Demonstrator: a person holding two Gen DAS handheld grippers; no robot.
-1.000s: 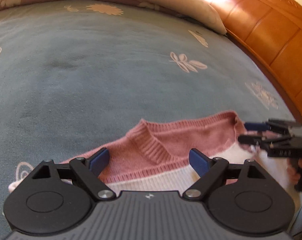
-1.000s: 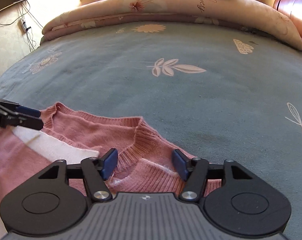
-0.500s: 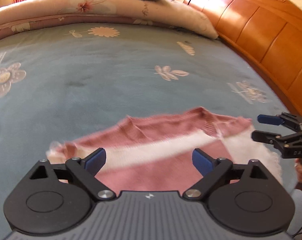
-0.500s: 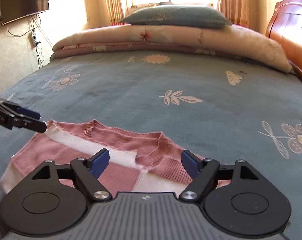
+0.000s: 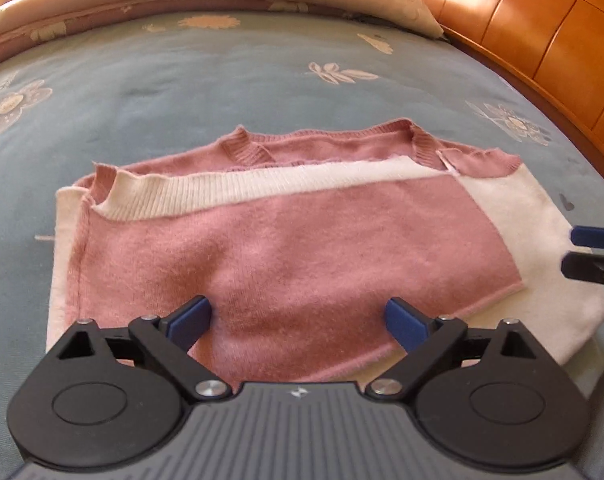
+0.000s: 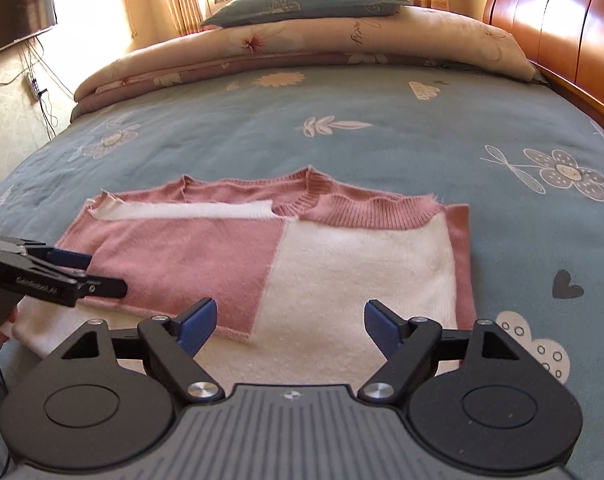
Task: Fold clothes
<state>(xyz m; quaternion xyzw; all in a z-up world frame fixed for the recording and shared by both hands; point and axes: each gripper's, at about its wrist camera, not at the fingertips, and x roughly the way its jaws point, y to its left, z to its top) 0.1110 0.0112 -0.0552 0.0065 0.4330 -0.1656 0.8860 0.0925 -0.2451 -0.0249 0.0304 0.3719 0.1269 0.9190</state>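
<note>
A pink and white knit sweater (image 5: 286,248) lies folded flat on the blue flowered bedspread (image 5: 182,80); it also shows in the right wrist view (image 6: 302,256). My left gripper (image 5: 298,320) is open and empty, above the sweater's near pink edge. My right gripper (image 6: 290,322) is open and empty, above the sweater's near white part. In the left wrist view the right gripper (image 5: 582,252) shows at the sweater's right side. In the right wrist view the left gripper (image 6: 98,272) shows at the sweater's left side.
A rolled floral quilt (image 6: 302,44) with a blue pillow (image 6: 302,4) lies at the far end of the bed. A wooden headboard (image 5: 542,40) runs along the right side. A wall TV (image 6: 18,16) and cables hang at the left.
Both grippers have pulled back and up from the sweater's collar end. The sweater was released and now lies flat, folded over.
</note>
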